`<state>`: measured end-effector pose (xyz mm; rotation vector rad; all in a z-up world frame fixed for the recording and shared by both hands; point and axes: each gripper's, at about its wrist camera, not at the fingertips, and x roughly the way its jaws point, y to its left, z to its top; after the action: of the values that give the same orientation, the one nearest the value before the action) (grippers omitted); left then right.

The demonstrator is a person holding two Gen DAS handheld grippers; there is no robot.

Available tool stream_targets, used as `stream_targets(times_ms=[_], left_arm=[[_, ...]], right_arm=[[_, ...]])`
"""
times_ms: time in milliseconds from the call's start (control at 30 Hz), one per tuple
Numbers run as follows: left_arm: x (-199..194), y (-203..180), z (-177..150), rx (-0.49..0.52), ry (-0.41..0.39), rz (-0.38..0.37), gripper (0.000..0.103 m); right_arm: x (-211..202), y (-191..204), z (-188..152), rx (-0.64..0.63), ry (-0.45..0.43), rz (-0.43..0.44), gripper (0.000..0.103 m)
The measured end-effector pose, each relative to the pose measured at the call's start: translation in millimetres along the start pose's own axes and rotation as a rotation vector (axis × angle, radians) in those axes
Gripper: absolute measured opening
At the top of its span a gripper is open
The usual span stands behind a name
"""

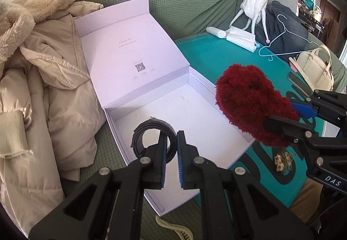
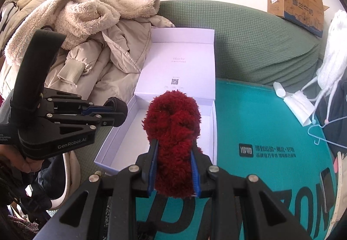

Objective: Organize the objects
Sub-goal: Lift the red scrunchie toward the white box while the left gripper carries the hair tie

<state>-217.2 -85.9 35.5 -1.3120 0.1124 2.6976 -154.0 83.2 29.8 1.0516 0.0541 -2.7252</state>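
the rolled black belt (image 1: 153,139) stands on edge, its hole facing the left wrist camera, gripped through the coil wall by the left gripper (image 1: 172,142), whose jaws sit narrow on the right side of the ring. it hangs over the near left corner of the open white box (image 1: 195,109). the red fluffy item (image 2: 173,131), longer than wide, runs straight out along the fingers of the right gripper (image 2: 174,153), pinched at its near end, far end over the box's tray by the hinge. the box's lid (image 2: 184,62) lies folded back against the green sofa (image 2: 260,44). a beige padded coat (image 1: 43,88) crowds the box's left edge; a teal bag (image 2: 271,120) borders its right. the tray floor shows bare.
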Motion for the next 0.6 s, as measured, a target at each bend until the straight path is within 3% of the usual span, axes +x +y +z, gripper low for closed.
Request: stream_targets(times_ms=[267, 600], left_arm=[[27, 12, 27, -0.010, 0.022, 0.004, 0.008], [94, 19, 45, -0.013, 0.085, 0.061, 0.008]], right_arm=[[34, -15, 21, 0.025, 0.021, 0.082, 0.026], [82, -21, 42, 0.005, 0.059, 0.085, 0.026]])
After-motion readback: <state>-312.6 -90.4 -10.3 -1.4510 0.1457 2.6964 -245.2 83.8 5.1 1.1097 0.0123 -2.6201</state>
